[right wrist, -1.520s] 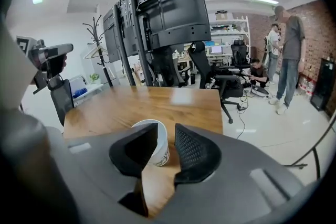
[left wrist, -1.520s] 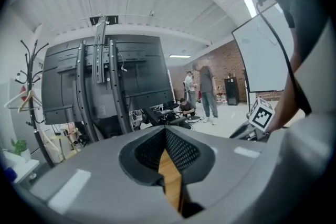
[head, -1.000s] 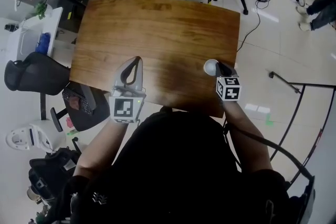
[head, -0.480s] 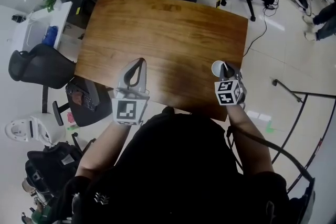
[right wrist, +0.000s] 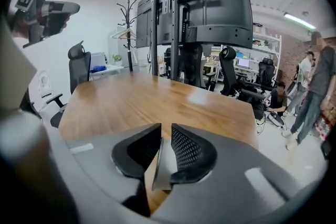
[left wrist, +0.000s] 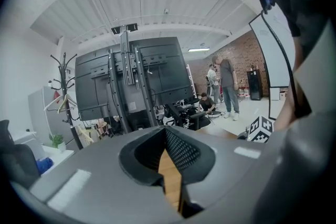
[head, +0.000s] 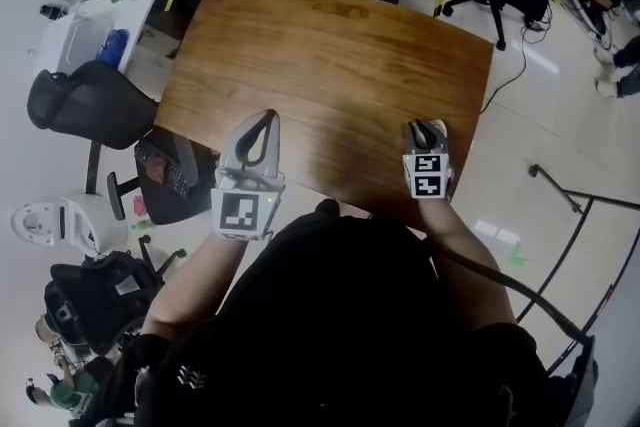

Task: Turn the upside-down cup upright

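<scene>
one table (head: 330, 45), one cup (right wrist: 164, 165) (probably) between right tool's (right wrist: 166, 127) just-opening jaws

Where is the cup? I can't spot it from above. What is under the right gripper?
The right gripper covers that spot from above. Its own view shows a thin pale wall, probably the cup, between fingers that have just been opening; the rest is hidden.

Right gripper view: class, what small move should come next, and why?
Probably lift the right tongs clear of the cup: their jaws have just been opening, the cup's wall stands between them with a gap, so it seems released.
</scene>
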Available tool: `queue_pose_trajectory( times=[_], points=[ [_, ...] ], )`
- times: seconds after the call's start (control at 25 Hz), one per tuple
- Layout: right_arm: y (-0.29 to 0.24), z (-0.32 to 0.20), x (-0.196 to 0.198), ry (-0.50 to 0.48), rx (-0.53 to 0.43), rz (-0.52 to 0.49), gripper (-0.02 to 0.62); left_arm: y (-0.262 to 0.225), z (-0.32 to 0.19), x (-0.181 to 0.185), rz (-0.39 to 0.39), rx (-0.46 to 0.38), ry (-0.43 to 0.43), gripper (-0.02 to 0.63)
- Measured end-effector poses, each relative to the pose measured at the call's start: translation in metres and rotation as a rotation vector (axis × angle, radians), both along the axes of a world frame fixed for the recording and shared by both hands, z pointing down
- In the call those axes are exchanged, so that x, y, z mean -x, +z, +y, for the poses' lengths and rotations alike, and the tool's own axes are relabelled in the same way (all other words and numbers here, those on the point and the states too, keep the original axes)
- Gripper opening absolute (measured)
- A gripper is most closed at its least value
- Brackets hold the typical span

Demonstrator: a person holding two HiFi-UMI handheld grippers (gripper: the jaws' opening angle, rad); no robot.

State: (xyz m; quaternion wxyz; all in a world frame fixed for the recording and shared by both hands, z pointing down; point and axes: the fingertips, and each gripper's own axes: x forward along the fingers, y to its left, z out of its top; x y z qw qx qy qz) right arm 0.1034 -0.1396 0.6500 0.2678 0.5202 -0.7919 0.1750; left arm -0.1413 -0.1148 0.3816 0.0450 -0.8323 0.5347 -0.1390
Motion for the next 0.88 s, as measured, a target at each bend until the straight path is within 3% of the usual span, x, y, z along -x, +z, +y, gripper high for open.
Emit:
queue_pose_trajectory(
  times=[0.32,0.48,0.64,0.72,0.88],
  points=[
    [-0.018,-0.005,0.003,-0.017,-0.09,-0.114,0.112,-0.007,0.003,0.003,-0.003,-0.009,-0.009,0.0],
    [-0.038,-0.006,-0.04,0.065,-0.145,-0.161,0.127,-0.009,-0.002,0.0,0.004,-0.009,-0.007,0.0],
    [-0.011,-0.003,-0.079,0.128,0.041,-0.352,0.171,-0.012,-0.007,-0.007,0.01,-0.022,0.009,0.0],
    [0.002,-0.003,-0.078,0.107,0.121,-0.446,0.19,-0.009,-0.009,-0.014,0.007,-0.018,0.02,0.0],
    [0.008,-0.018,-0.062,0.057,0.18,-0.559,0.192,-0.008,-0.01,-0.027,-0.007,-0.009,0.053,0.0]
  ],
)
